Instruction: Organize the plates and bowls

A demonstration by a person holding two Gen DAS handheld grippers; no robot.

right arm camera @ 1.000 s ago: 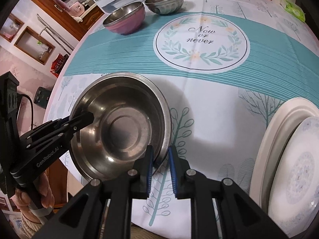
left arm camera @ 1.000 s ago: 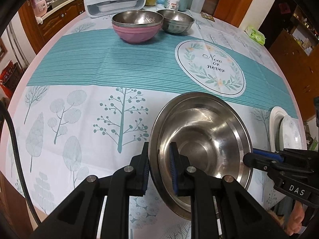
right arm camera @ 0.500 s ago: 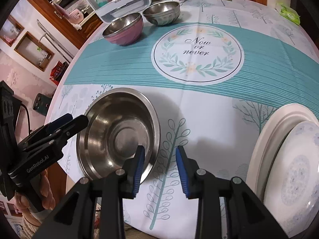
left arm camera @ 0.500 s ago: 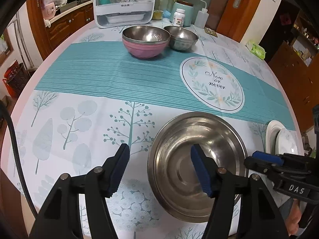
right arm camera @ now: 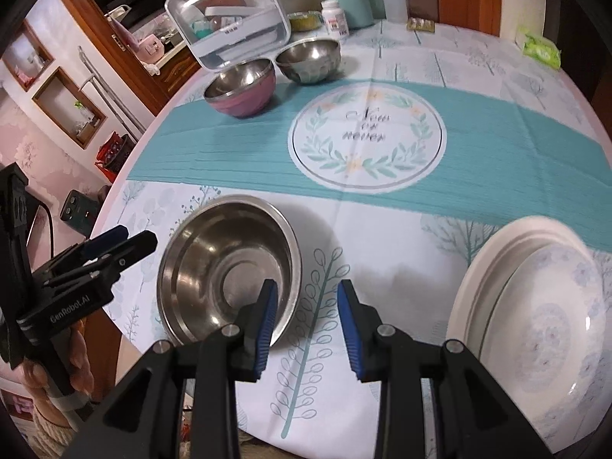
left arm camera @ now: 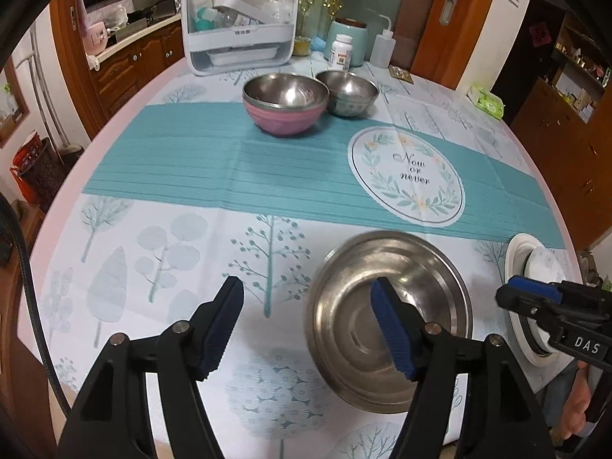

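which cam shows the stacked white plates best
The right wrist view: the stacked white plates fill its lower right, showing both rims and the top plate's pale floral pattern. In the left wrist view they are a small sliver at the right edge, partly hidden behind the right gripper.

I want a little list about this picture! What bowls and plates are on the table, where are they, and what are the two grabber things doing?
big steel bowl: near table edge, upright, nothing gripping it
pink bowl: far side, on the teal stripe, a steel bowl nested inside
small steel bowl: beside the pink bowl
white plates: two stacked, right of the big bowl
left gripper: open, one finger over the big bowl
right gripper: open, holding nothing
storage box: at the back of the table
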